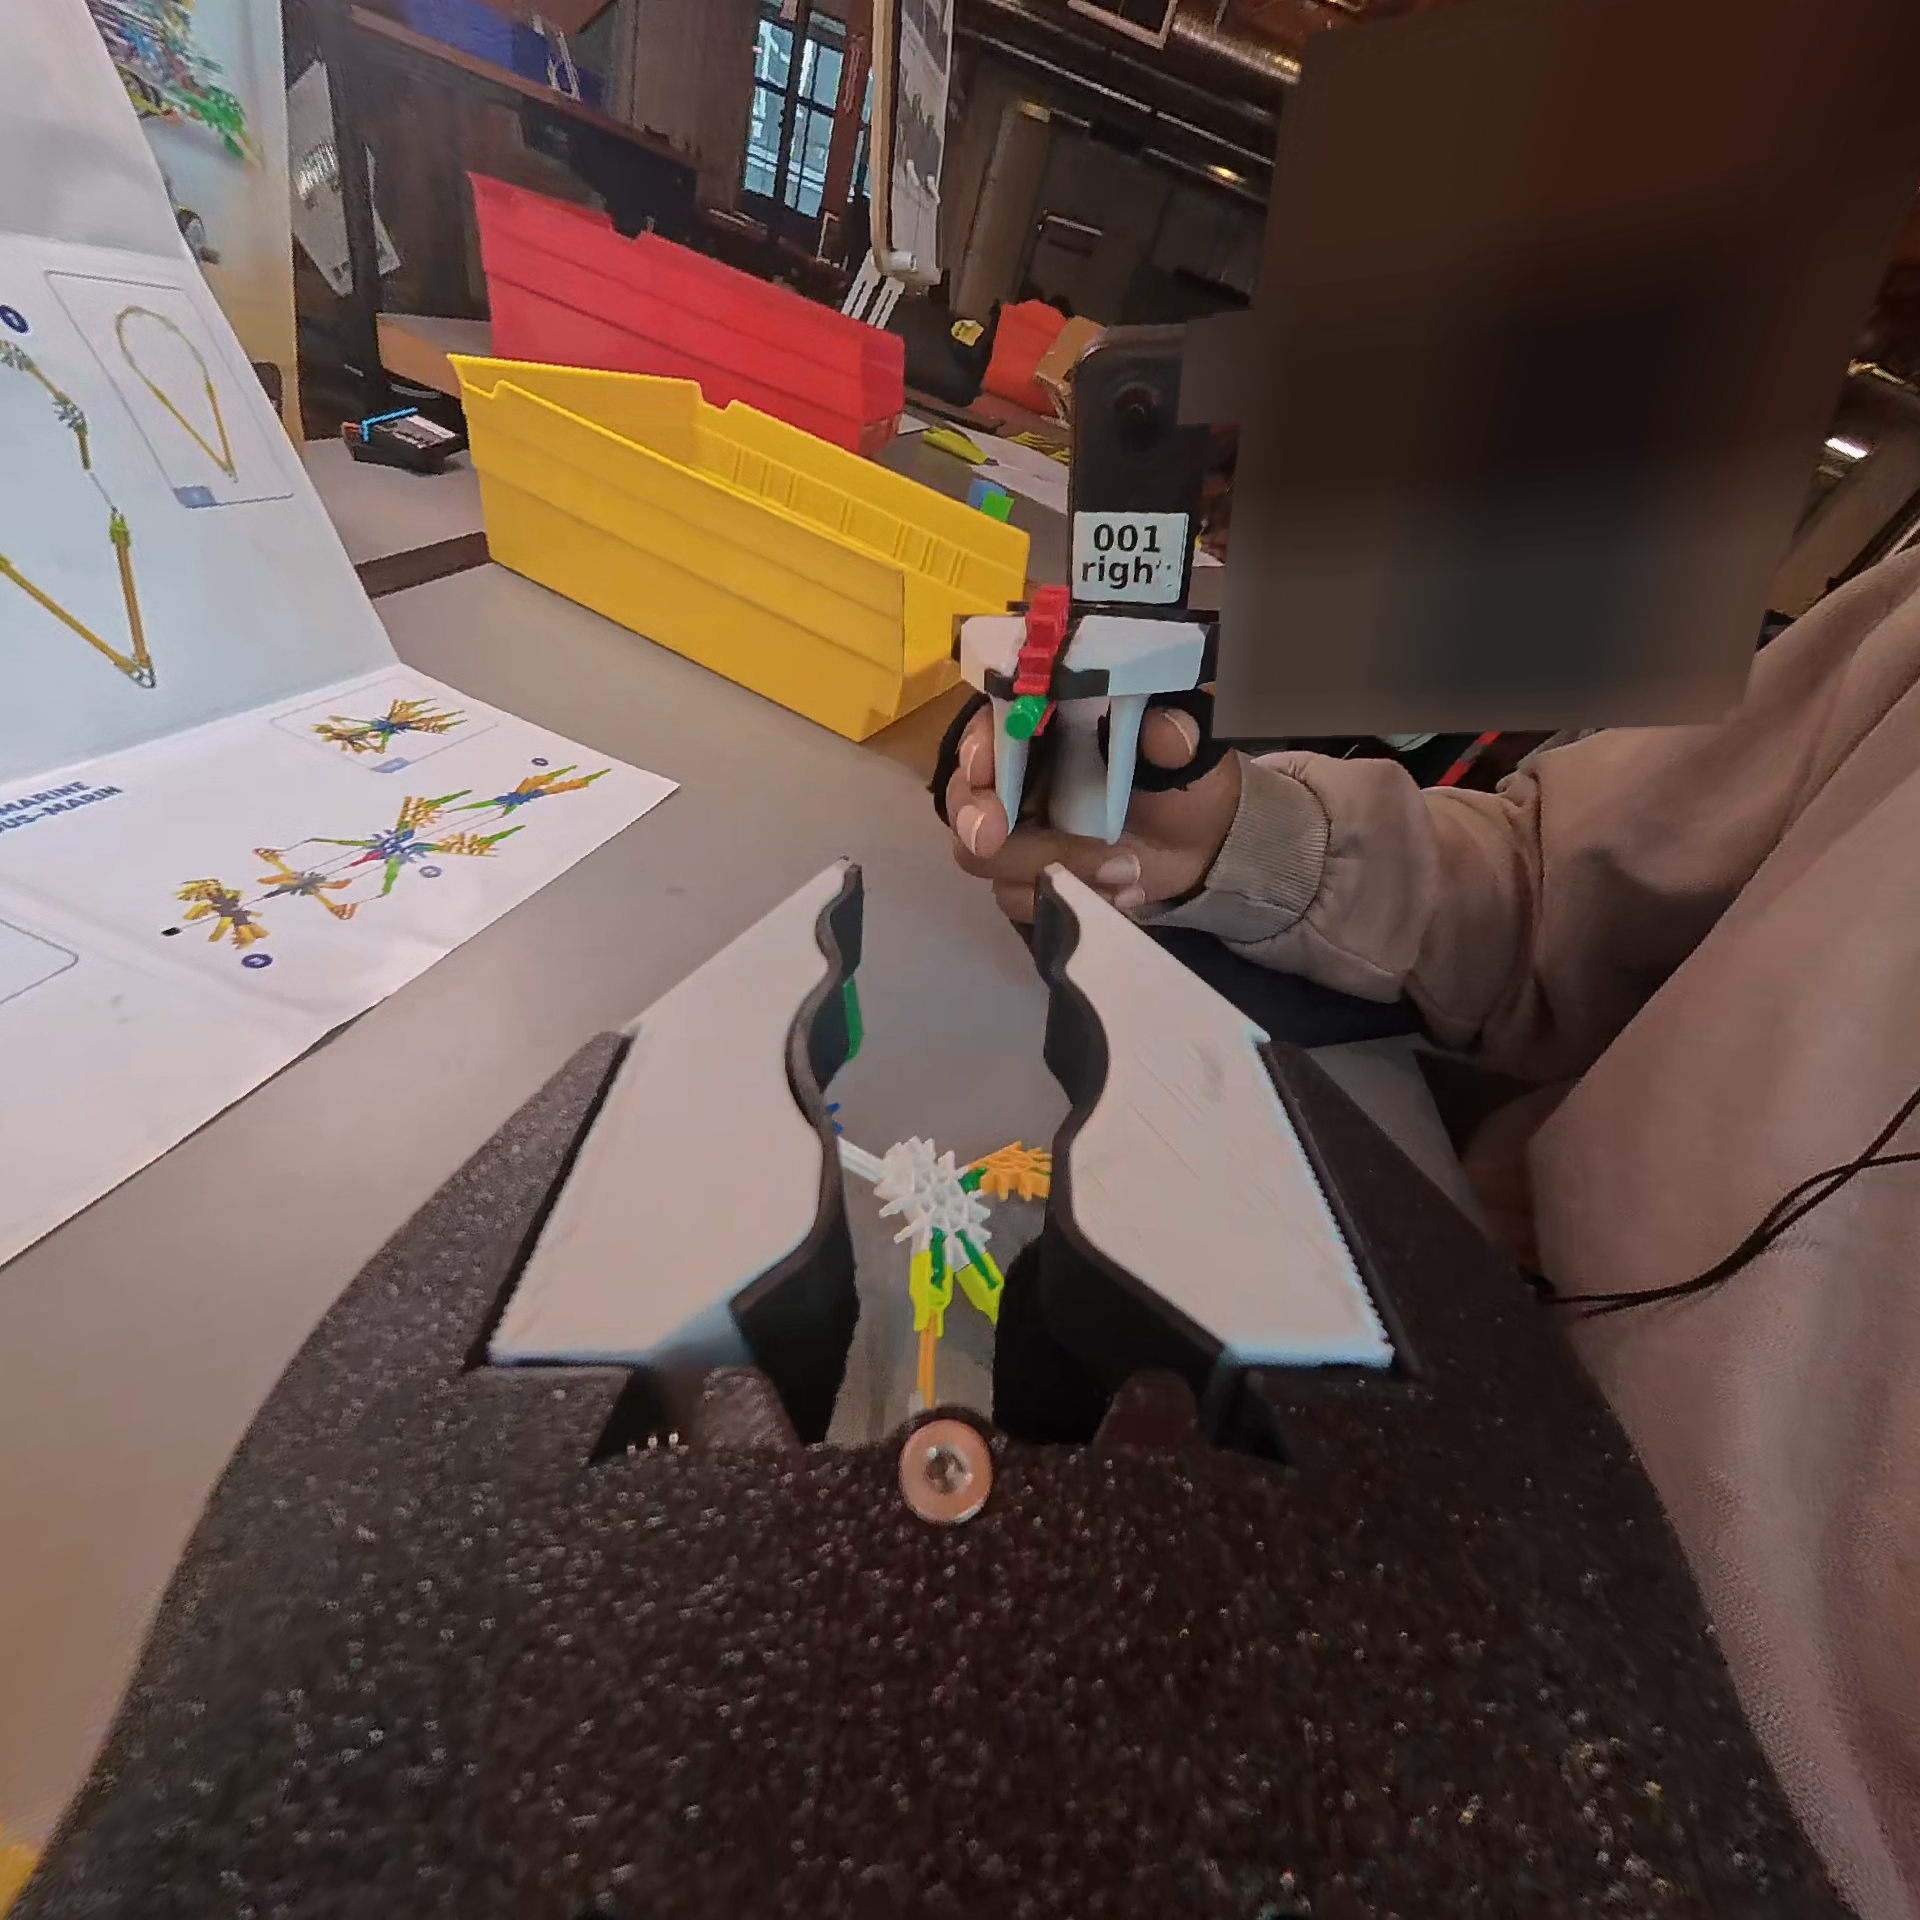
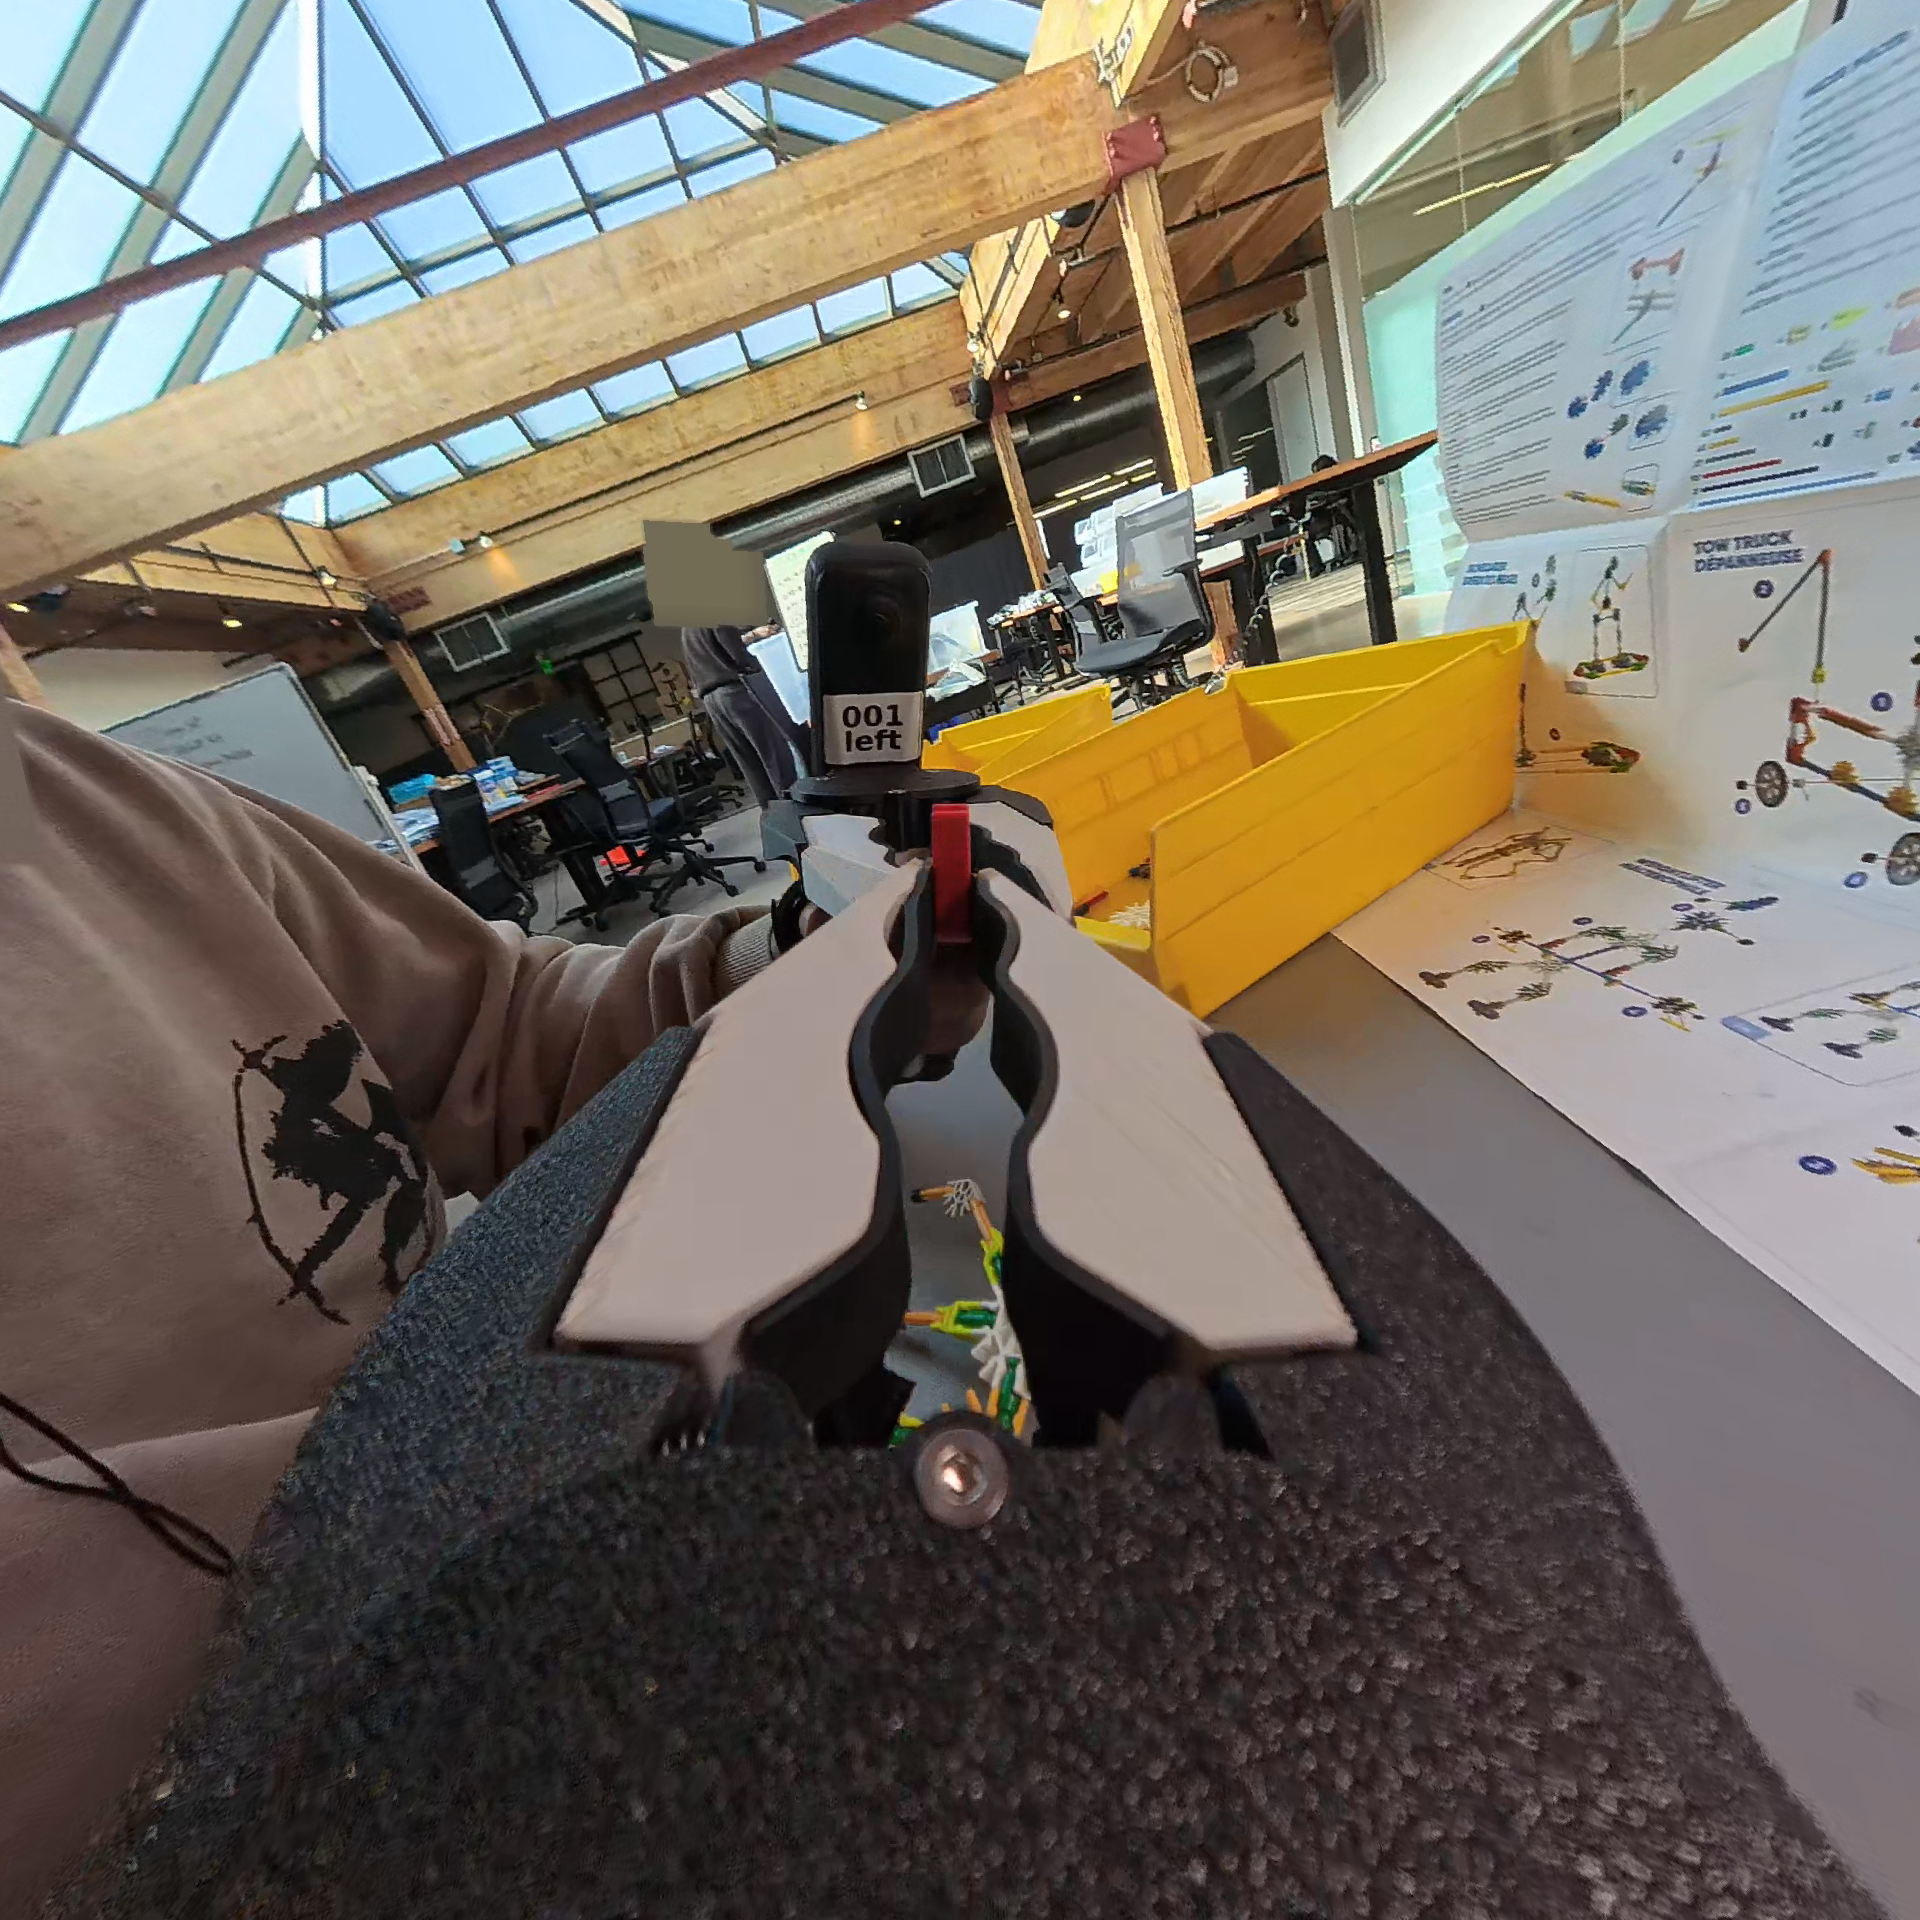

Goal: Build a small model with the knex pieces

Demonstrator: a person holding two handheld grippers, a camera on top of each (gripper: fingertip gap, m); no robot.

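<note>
My left gripper (image 1: 951, 894) is open and holds nothing, low over the grey table (image 1: 623, 1091). Under its jaws lies a small rod-and-connector toy assembly (image 1: 940, 1195) with a white hub, orange and yellow-green connectors and a thin rod. A green piece (image 1: 850, 1013) shows beside the left finger. My right gripper (image 2: 951, 888) is shut on a red connector piece (image 2: 950, 873) and faces the left gripper close by. From the left wrist view the red piece (image 1: 1047, 634) has a green rod end (image 1: 1025, 717) on it. The assembly also shows under the right gripper (image 2: 977, 1309).
A yellow bin (image 1: 727, 540) and a red bin (image 1: 675, 301) stand at the back of the table; the yellow bin (image 2: 1351, 790) has small parts in it. A folded instruction sheet (image 1: 312, 883) lies and stands along the table's side. A person's beige sleeve (image 1: 1507, 883) is close by. One gripper's finger ends stand about 5 centimetres off the other's.
</note>
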